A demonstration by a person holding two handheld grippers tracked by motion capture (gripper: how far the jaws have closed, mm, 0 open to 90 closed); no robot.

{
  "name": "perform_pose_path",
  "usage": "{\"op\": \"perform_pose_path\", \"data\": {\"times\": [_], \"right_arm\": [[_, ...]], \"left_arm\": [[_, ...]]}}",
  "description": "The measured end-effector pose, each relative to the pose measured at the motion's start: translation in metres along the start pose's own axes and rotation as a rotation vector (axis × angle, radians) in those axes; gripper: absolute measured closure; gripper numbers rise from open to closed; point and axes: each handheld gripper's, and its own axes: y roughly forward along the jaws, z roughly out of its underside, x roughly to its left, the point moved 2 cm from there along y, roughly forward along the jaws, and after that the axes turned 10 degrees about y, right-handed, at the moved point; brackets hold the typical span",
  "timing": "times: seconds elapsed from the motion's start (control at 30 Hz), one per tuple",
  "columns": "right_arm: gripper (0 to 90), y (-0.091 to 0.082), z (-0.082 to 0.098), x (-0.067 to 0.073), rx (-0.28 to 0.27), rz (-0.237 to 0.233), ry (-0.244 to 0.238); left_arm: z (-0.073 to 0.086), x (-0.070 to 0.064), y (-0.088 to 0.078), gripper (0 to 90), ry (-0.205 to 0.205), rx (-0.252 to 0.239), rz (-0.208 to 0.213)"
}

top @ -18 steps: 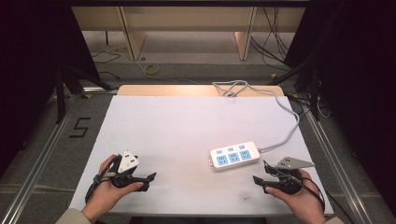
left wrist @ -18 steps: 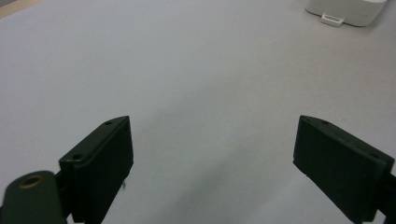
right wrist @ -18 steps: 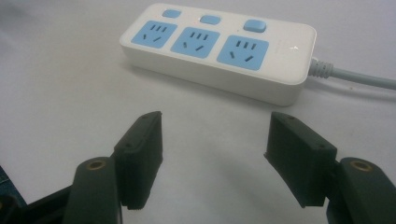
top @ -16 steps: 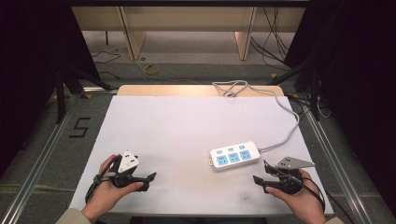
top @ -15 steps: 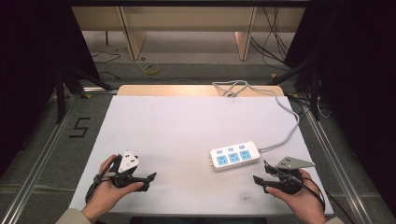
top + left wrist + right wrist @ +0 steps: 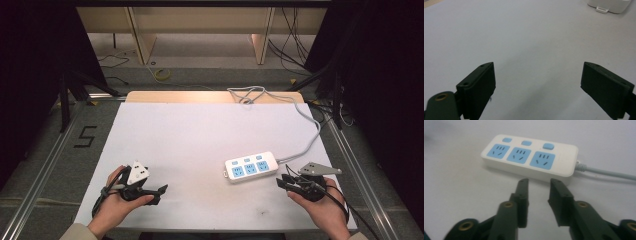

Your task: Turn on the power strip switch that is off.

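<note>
Nothing has moved since the earlier frame: both hands, both grippers and the strip lie as they did.

One power strip (image 6: 251,168) lies on the white table (image 6: 200,135), right of centre, near the front edge. It is white, with three blue sockets in a row and three blue switches beside them, one per socket. One grey cord (image 6: 305,120) leaves its right end and runs to the far edge of the table, where it loops.

Two grippers, one per hand. Left gripper (image 6: 156,192) rests on the table at front left, well apart from the strip; its jaws stand wide apart with bare table between them, holding nothing. In its own view a corner of the strip (image 6: 610,5) shows far off.

Right gripper (image 6: 537,191) rests at front right, just beside the strip's cord end and aimed at the strip's long side. Its jaws stand part open with a narrow gap, nothing between them, tips short of the strip's side.
</note>
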Motion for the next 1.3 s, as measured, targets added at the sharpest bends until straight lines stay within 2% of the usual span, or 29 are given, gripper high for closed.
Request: {"op": "perform_pose_path", "data": {"times": [0.1,0.17,1.3], "right_arm": [[86.8,0.001,-0.003,-0.001,-0.004,0.020,-0.019],[90.0,0.001,-0.005,-0.001,-0.008,0.027,-0.028],[90.0,0.019,-0.032,-0.008,0.030,0.069,0.000]], "left_arm": [[0.000,-0.001,0.000,12.5,0.003,-0.001,0.000],[0.000,0.000,0.000,12.6,0.003,-0.002,-0.002],[-0.001,0.001,0.000,14.1,0.006,-0.006,-0.008]]}}
